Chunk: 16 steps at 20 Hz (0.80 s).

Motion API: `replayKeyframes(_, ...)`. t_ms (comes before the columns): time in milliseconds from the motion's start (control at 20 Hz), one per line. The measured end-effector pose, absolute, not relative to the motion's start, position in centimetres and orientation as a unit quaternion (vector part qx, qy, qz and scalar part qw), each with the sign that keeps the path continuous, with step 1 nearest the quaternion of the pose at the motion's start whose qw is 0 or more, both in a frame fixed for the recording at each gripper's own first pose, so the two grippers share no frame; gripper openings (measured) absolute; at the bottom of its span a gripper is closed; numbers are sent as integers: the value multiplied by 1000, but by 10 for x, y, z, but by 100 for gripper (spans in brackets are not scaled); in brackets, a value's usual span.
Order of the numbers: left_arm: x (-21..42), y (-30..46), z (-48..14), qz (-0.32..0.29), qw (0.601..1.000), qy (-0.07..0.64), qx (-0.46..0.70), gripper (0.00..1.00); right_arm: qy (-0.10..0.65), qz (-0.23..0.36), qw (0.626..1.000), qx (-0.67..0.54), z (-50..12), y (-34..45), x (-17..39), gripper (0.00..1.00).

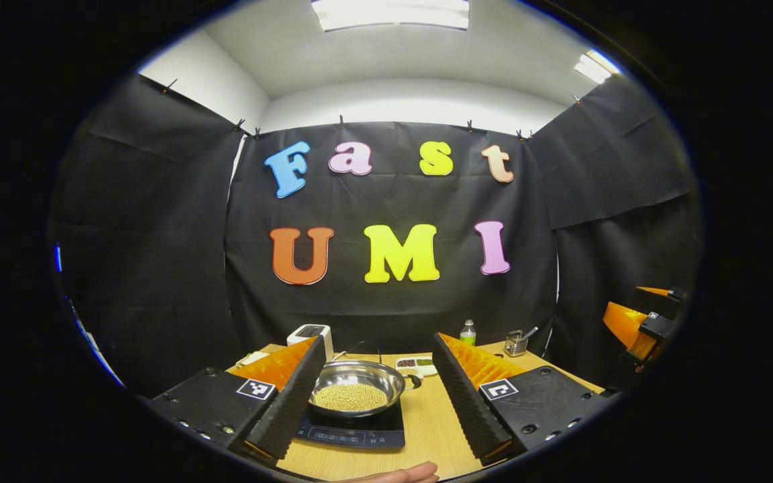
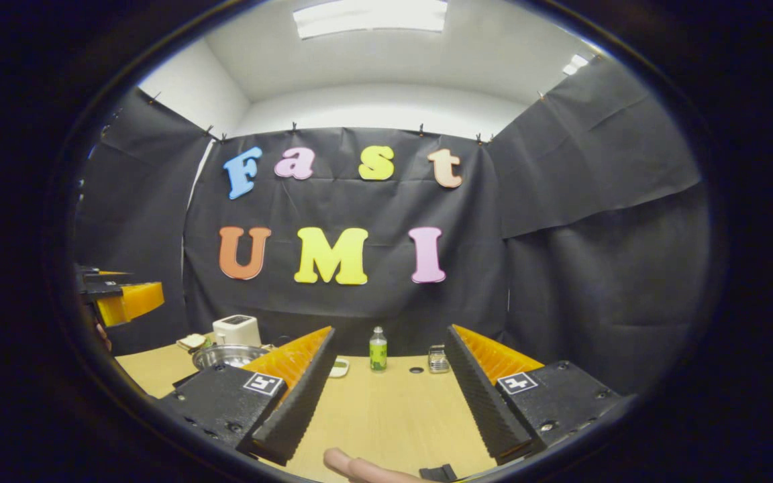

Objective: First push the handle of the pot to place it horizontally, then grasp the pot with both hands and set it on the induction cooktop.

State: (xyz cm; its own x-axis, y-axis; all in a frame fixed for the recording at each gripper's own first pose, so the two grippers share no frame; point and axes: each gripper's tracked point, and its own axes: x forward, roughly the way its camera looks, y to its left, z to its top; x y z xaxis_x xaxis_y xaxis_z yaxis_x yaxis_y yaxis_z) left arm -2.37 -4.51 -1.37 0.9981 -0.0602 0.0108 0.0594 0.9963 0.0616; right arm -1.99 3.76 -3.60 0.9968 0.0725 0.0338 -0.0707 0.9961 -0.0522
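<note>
Left gripper: black finger mounts with screws, square black-and-white marker tag on each, orange ribbed backing behind serrated fingers. Right gripper: same build, same tags. Bare fingertip at bottom edge; bare finger, no sleeve seen.

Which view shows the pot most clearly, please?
The left gripper view: the pot sits on the induction cooktop, its contents visible between the open left claw. The right gripper view shows just its rim at left.

Other things at the back of the wooden table

A white box-shaped device stands at the back left, a small bottle with a green label near the middle, a metal holder just right of it, and a small tray of dishes.
</note>
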Motion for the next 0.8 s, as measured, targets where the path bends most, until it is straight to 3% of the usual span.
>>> replayKeyframes(800,-27,-30,-23,-20,1000,1,21,95,-18,50,998,-18,-42,45,-22,98)
